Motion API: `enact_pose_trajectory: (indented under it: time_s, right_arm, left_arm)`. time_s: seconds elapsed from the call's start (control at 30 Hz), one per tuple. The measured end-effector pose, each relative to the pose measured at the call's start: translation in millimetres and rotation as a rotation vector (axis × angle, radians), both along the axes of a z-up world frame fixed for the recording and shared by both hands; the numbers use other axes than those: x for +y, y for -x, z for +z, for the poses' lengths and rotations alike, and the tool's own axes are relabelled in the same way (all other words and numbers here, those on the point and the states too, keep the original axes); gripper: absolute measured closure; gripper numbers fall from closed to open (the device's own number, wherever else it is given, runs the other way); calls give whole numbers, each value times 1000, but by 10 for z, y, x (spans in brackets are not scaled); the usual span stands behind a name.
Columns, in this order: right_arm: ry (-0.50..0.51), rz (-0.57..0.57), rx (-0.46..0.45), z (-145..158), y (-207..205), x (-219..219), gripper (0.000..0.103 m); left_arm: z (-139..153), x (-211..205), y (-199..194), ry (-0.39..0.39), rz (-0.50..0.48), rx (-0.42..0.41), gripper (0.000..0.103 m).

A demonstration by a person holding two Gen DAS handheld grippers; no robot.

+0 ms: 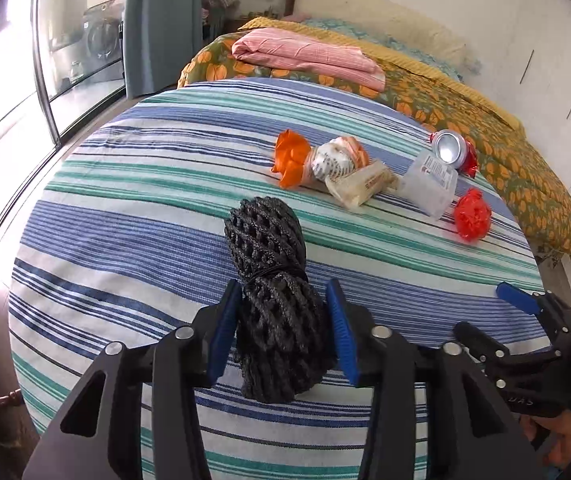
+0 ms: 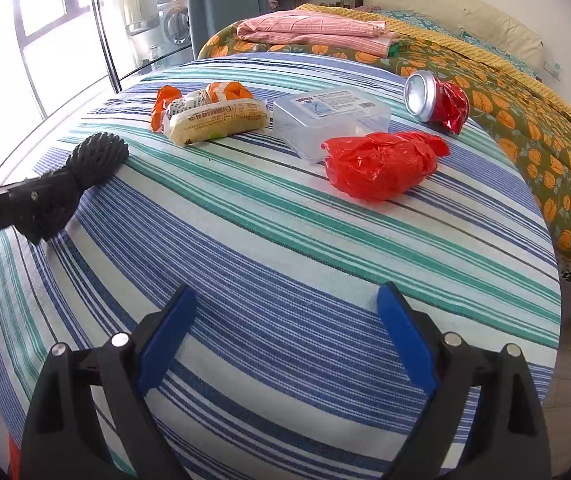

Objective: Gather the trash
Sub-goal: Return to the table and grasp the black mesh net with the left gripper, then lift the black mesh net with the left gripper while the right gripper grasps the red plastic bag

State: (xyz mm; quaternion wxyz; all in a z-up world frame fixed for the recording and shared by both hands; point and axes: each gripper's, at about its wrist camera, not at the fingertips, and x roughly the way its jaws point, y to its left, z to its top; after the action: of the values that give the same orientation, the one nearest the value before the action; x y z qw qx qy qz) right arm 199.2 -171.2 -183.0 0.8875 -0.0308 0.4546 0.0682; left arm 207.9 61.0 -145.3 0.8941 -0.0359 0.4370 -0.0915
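The left hand-held gripper [image 1: 285, 320] had a black foam net [image 1: 273, 280] between its blue pads [image 1: 223, 328]. The left pad touched the net, but a small gap showed at the right pad, so I could not tell if it was really gripped. The net lay on the striped cloth [image 1: 125, 208] that covered the round surface.

The right hand-held gripper [image 2: 285, 336] was wide open with nothing in it, hanging over the striped cloth.

Past the net lay the rest of the trash. An orange wrapper [image 1: 291, 156] was nearest to the net, touching a clear snack packet [image 1: 359, 188]. Just beside the packet sat a clear plastic box [image 1: 431, 186]. A crushed soda can [image 1: 453, 150] lay behind the box, and a red plastic bag [image 1: 471, 216] lay in front of it
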Motion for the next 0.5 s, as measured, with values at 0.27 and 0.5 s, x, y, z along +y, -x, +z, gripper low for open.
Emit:
enact_pose_trajectory:
  time_s: [0.27,0.5]
  right_arm:
    - [-30,-33,-5,4,3,-84,14]
    - [-161,-81,-16,41,34,-308,14]
  left_arm:
    - [-202,-5,-149,-58,10,27,14]
    - [-263,-126,-164,-143,-29,42,6]
